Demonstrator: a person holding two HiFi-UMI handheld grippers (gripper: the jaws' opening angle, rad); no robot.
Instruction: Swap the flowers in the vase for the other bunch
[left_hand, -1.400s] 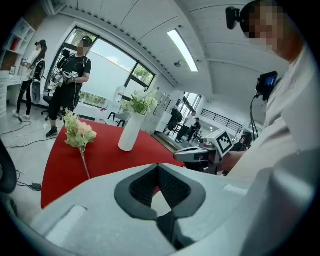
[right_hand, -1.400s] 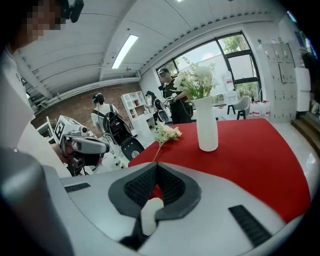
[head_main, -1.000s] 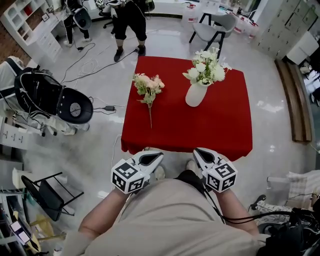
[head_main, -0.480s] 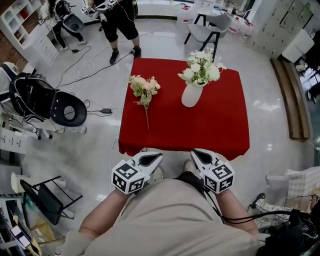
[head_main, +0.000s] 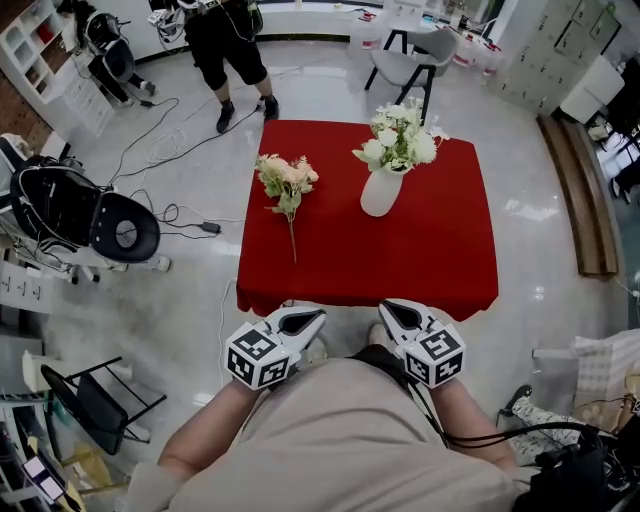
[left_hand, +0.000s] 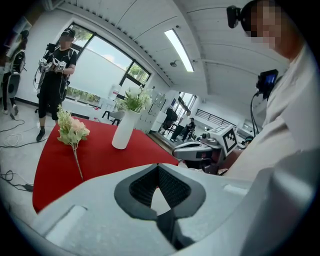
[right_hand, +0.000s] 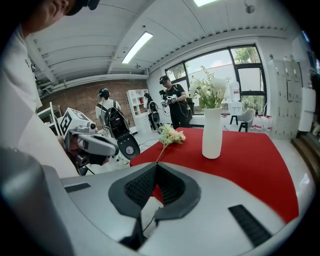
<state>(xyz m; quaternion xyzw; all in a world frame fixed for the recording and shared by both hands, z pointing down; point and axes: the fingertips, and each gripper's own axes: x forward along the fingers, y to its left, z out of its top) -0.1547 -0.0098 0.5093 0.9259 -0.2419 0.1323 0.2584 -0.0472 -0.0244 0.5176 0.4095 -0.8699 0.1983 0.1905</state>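
Shifting toward eleven o'clock, the bystander in black (head_main: 225, 40) is stepping aside; left gripper (head_main: 300, 320) and right gripper (head_main: 392, 314) are staying clenched, empty, at the red table's (head_main: 400, 260) six o'clock edge.

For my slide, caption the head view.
Left gripper and right gripper shut; red table bears vase of flowers, loose bunch.

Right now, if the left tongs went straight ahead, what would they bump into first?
Most likely the near edge of the red tablecloth, just ahead of the left tongs. The loose flowers lie farther back. Depth is hard to judge.
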